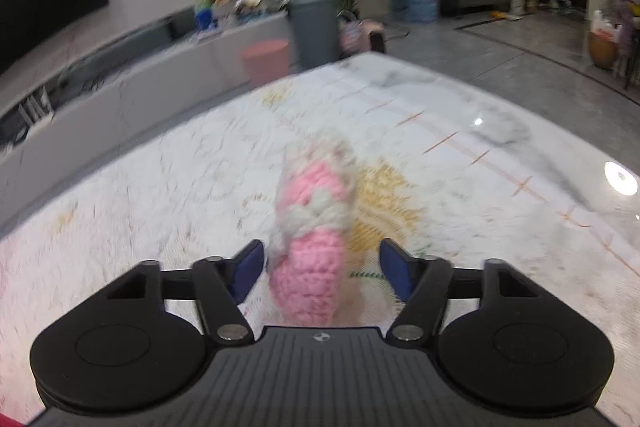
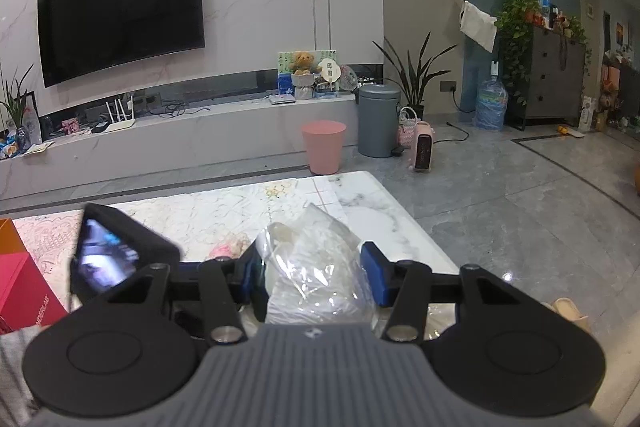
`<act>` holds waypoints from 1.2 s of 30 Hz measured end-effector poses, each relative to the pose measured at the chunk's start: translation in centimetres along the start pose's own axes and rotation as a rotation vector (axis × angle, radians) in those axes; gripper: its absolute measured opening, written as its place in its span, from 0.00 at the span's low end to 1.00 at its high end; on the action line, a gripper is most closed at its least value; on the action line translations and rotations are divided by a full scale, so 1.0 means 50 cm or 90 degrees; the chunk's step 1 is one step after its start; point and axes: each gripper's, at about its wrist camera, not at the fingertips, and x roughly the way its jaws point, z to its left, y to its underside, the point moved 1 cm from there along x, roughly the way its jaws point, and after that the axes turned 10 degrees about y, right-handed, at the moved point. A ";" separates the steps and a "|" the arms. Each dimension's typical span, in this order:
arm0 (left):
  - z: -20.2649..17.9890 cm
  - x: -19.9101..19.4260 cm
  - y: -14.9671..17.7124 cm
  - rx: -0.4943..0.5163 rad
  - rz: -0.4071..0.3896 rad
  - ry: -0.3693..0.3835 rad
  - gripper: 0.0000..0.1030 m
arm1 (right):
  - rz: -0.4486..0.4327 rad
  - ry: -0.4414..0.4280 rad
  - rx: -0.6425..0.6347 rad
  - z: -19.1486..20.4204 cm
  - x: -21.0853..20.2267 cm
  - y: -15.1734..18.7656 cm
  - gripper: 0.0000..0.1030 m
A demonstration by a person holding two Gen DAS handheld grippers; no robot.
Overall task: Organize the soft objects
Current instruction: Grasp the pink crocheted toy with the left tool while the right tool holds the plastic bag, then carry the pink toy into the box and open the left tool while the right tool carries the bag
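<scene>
A pink and white crocheted soft toy (image 1: 316, 227) lies on the white patterned table cover (image 1: 160, 187), and the picture of it is blurred. My left gripper (image 1: 322, 267) stands around its near end; the left pad is close to it and a gap shows at the right pad, so the jaws are open. My right gripper (image 2: 314, 279) is shut on a crumpled clear plastic bag (image 2: 316, 267), held above the table. In the right wrist view the left gripper's black body (image 2: 112, 259) shows at the left, with the pink toy (image 2: 228, 249) beyond it.
A red box (image 2: 24, 291) and an orange box (image 2: 10, 239) stand at the table's left. On the floor beyond the table edge (image 2: 384, 195) are a pink bin (image 2: 324, 147), a grey bin (image 2: 378, 121) and a small heater (image 2: 423, 147). A low TV console (image 2: 180, 139) runs along the wall.
</scene>
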 end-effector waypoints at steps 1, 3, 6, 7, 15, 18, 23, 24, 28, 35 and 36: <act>0.003 0.001 0.001 -0.008 -0.001 -0.003 0.51 | 0.001 -0.004 0.002 0.000 0.001 0.004 0.50; 0.012 -0.003 0.000 -0.045 -0.004 -0.006 0.34 | 0.005 -0.010 0.000 -0.001 0.007 0.005 0.50; 0.008 -0.021 -0.006 -0.049 -0.014 0.015 0.29 | 0.027 0.003 0.000 -0.004 0.029 0.008 0.50; 0.003 -0.029 -0.006 -0.036 -0.021 0.011 0.29 | 0.035 0.011 -0.001 -0.001 0.036 0.009 0.50; -0.035 -0.151 0.006 0.010 -0.046 0.005 0.27 | 0.055 -0.039 -0.047 0.033 0.044 0.022 0.50; -0.034 -0.218 0.034 -0.025 -0.036 0.047 0.27 | 0.055 -0.058 -0.048 0.045 0.047 0.022 0.50; -0.022 -0.305 0.114 -0.046 -0.018 0.058 0.27 | 0.069 -0.084 -0.068 0.086 0.049 0.022 0.49; -0.019 -0.320 0.132 -0.043 -0.018 0.055 0.27 | 0.072 -0.092 -0.083 0.101 0.049 0.026 0.49; 0.003 -0.358 0.196 -0.075 -0.009 0.041 0.27 | 0.099 -0.136 -0.113 0.162 0.054 0.041 0.50; 0.028 -0.394 0.263 -0.099 -0.017 0.011 0.27 | 0.109 -0.164 -0.190 0.240 0.051 0.066 0.50; 0.032 -0.398 0.268 -0.104 -0.018 0.012 0.27 | 0.111 -0.160 -0.195 0.243 0.052 0.068 0.50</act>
